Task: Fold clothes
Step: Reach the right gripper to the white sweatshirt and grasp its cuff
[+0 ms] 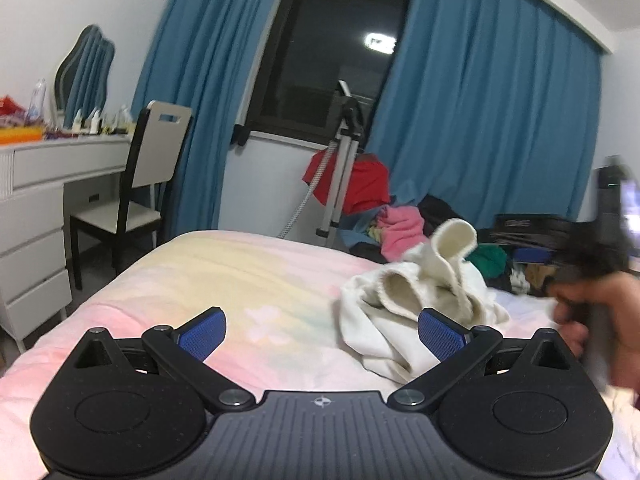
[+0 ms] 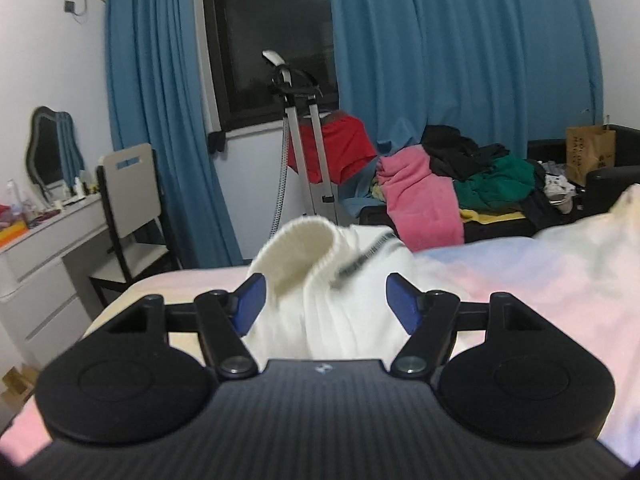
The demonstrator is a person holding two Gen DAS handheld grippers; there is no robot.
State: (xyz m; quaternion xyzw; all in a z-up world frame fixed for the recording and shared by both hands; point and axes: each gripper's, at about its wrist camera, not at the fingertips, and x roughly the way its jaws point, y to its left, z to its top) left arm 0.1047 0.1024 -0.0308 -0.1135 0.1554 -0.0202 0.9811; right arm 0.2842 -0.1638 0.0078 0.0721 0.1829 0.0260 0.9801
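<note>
Low in the right wrist view, the right gripper (image 2: 322,300) stands apart, straddling a ribbed cuff of the white garment (image 2: 320,280) without pinching it. The left gripper (image 1: 320,336) is also apart and empty; the garment (image 1: 412,304) lies crumpled right of centre on the bed (image 1: 224,272). Best to spread it flat before folding.
</note>
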